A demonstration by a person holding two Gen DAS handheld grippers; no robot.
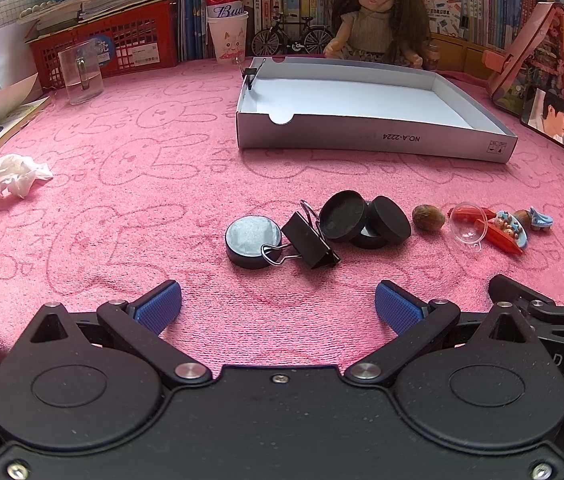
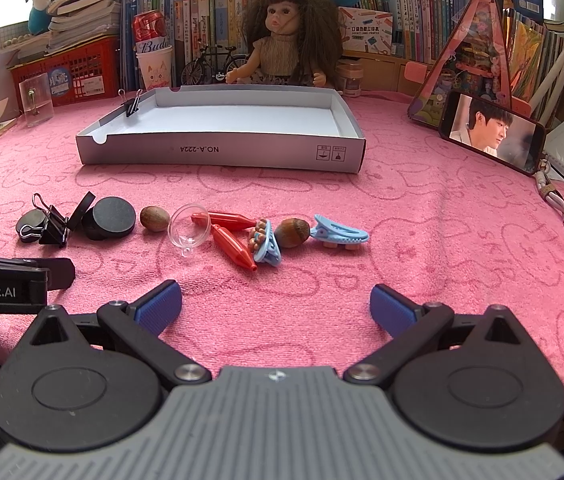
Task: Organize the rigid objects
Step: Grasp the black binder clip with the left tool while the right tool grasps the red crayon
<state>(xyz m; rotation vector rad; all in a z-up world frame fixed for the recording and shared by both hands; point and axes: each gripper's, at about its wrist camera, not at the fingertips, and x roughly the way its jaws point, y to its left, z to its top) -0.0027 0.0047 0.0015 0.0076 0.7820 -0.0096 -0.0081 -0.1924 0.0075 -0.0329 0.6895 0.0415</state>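
I have both tools low over a fuzzy pink towel (image 1: 122, 184) printed with rabbit outlines. My left gripper (image 1: 278, 306) stands released, its ribbed blue pads spread wide with nothing between them; my right gripper (image 2: 276, 306) is likewise spread and empty.

Straight ahead of the left jaws lies a round black tin (image 1: 253, 242) with a dull silvery top. Just to its right, touching it with a wire loop, a black metal binder clip (image 1: 309, 240) sits tilted. Beyond that clip, a stack of matte black discs (image 1: 365, 220) leans together, one tipped up on its edge. Farther right of the left jaws rests a smooth brown nut (image 1: 428, 218).

Ahead of the right jaws, slightly left, a clear plastic dome (image 2: 189, 230) sits against two glossy red spindle-shaped pieces (image 2: 234, 246). Directly ahead lies a pale blue hair clip with small brown beads (image 2: 264, 244), touching a second brown nut (image 2: 291, 233). A toothed blue clip (image 2: 339, 236) lies just right of it.

Well beyond both jaws stands a shallow white cardboard box (image 2: 222, 150), rectangular and open-topped, with a small black clip (image 2: 132, 106) pinched on its left wall. A long-haired doll (image 2: 285, 40) sits behind it.
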